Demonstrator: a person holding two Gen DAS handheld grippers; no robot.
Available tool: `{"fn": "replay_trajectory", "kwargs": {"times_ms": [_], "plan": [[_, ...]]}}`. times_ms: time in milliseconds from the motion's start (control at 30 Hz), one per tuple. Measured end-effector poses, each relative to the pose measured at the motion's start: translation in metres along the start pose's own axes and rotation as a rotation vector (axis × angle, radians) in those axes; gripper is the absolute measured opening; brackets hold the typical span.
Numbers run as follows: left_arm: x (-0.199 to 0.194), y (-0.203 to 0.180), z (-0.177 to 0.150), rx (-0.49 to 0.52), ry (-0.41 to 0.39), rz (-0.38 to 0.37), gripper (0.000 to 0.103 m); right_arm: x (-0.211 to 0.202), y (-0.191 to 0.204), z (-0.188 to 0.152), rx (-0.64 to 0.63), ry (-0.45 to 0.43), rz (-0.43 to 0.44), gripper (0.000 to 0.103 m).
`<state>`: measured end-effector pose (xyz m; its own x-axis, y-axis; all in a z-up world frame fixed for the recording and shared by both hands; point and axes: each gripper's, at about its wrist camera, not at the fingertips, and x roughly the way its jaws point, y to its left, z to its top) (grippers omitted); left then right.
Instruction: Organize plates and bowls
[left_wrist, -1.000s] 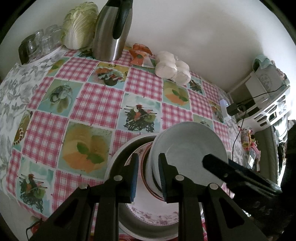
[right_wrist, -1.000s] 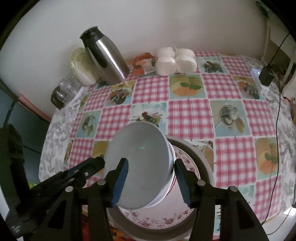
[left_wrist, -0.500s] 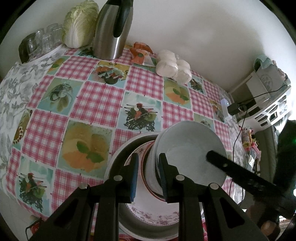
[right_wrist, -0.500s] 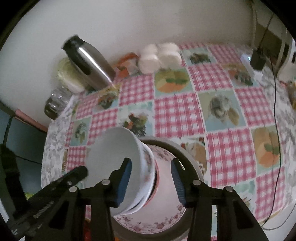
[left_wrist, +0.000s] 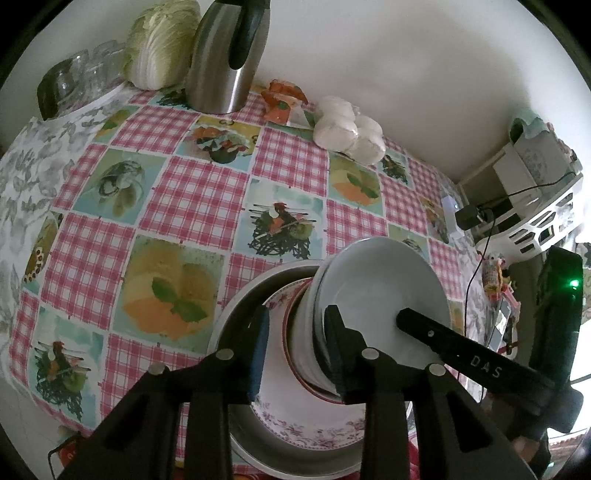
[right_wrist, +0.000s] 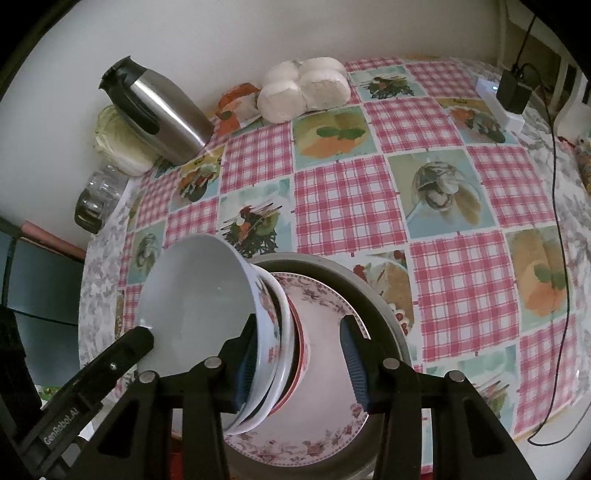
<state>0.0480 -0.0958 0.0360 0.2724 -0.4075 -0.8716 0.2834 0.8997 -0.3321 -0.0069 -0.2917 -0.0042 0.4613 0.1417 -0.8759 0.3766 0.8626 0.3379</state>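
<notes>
A stack of nested bowls with a white one on top sits on a floral plate, which lies in a large grey dish at the table's near edge. My left gripper straddles the near rim of the stack, one finger inside, one outside, jaws a little apart. My right gripper is open around the opposite side of the stack, its left finger against the bowl wall.
On the pink checked tablecloth at the back stand a steel thermos jug, a cabbage, glass jars, white buns and an orange packet. A power strip with cable lies right.
The right gripper has shifted right and lower around the bowl stack, its fingers spread wider. The left gripper has opened slightly on the rim. The stack stays on the plate.
</notes>
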Motion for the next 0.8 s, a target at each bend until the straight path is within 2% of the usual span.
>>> {"fn": "replay_trajectory", "kwargs": {"times_ms": [167, 200, 267, 400, 500, 667, 800], "plan": [[-0.008, 0.001, 0.002, -0.012, -0.043, -0.018, 0.031, -0.025, 0.008, 0.002, -0.031, -0.089, 0.076, 0.046], [-0.011, 0.0, 0.002, -0.014, -0.054, -0.045, 0.031, -0.027, 0.01, 0.001, -0.04, -0.096, 0.094, 0.041], [-0.012, -0.001, 0.002, -0.007, -0.06, -0.07, 0.031, -0.029, 0.016, 0.0, -0.059, -0.098, 0.109, 0.035], [-0.008, -0.01, 0.001, 0.009, -0.038, -0.119, 0.03, -0.026, 0.018, -0.001, -0.061, -0.079, 0.109, 0.035], [-0.009, -0.015, 0.0, 0.029, -0.044, -0.097, 0.029, -0.027, 0.013, -0.001, -0.043, -0.069, 0.131, 0.035], [-0.011, -0.011, 0.0, 0.014, -0.046, -0.112, 0.029, -0.027, 0.012, -0.002, -0.036, -0.06, 0.138, 0.035], [-0.016, -0.004, 0.001, -0.012, -0.065, -0.085, 0.029, -0.038, 0.009, -0.004, -0.028, -0.095, 0.124, 0.035]]}}
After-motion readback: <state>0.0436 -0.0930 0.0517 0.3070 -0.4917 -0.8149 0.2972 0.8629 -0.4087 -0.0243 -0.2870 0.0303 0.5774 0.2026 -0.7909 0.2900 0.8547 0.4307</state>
